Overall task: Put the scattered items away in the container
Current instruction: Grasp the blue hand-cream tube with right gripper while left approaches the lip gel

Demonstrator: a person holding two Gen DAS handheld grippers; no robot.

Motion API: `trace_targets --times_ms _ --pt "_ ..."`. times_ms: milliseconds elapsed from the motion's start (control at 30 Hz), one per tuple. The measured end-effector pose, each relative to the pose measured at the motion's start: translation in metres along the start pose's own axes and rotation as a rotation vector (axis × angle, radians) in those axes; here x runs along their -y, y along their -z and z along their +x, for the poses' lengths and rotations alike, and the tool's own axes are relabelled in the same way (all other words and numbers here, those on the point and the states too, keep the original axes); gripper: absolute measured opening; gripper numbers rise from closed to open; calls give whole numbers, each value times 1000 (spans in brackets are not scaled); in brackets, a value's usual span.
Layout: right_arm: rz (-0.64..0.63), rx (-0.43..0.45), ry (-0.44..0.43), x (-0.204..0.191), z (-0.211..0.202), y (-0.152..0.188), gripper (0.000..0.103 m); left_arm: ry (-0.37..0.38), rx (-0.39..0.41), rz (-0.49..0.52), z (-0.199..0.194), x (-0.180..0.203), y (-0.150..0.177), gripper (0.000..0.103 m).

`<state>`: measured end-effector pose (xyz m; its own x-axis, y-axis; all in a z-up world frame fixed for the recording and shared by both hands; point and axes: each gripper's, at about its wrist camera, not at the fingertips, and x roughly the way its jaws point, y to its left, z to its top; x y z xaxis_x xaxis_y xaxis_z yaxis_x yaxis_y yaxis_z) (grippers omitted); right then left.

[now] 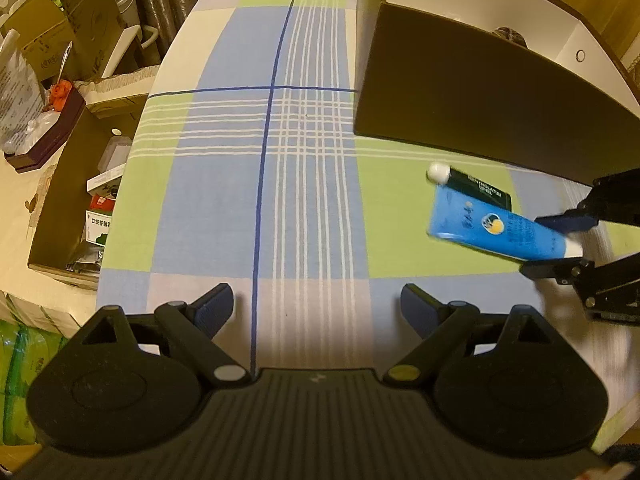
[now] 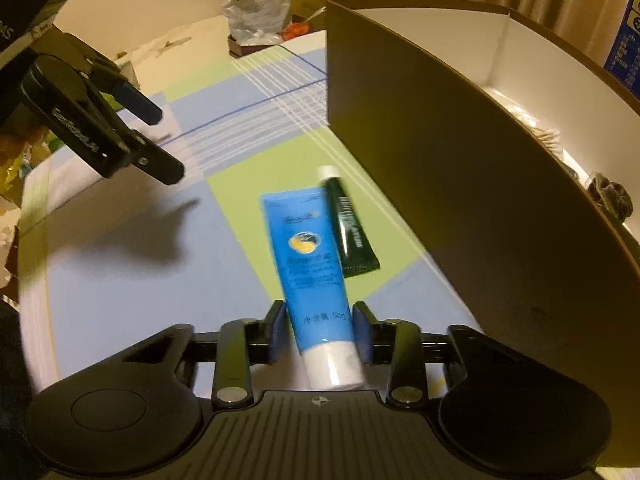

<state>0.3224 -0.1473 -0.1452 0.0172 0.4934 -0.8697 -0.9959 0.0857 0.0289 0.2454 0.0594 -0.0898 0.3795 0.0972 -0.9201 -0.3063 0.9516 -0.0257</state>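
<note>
**Right tool on blue tube beside box**

Box [image 2: 420,152]: dark outer walls, white inside, standing on the checked bench [image 1: 224,184] at the upper right of both views. Contents seen over its rim in the right wrist view: pale packets and a dark bundled item [image 2: 612,196] at the far right; these are too blurred to identify.

Blue tube [image 2: 316,280]: lying on the bench just outside the box wall, its white cap end between the pads of the right tool [image 2: 320,332], which press its sides. Green tube [image 2: 348,228]: flat, touching the blue tube on the box side.

Left tool [image 1: 316,308]: jaws spread wide, nothing between them, over bare cloth.
</note>
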Motion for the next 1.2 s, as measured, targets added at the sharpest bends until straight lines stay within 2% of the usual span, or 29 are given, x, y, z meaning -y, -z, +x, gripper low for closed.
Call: trace_targets --times_ms 267,500,667,900,1200 --pt "17 -5 -21 -17 -7 14 29 12 1 8 -1 4 3 88" --pt "144 -20 51 -19 -26 42 29 43 13 42 -1 17 1 88" --pt "256 -24 102 -14 -45 69 29 82 25 102 2 35 -3 88" --pt "442 -31 252 5 -68 95 29 143 50 206 9 63 -11 88" --pt "727 -16 453 36 -90 116 29 220 124 363 21 92 -24 88"
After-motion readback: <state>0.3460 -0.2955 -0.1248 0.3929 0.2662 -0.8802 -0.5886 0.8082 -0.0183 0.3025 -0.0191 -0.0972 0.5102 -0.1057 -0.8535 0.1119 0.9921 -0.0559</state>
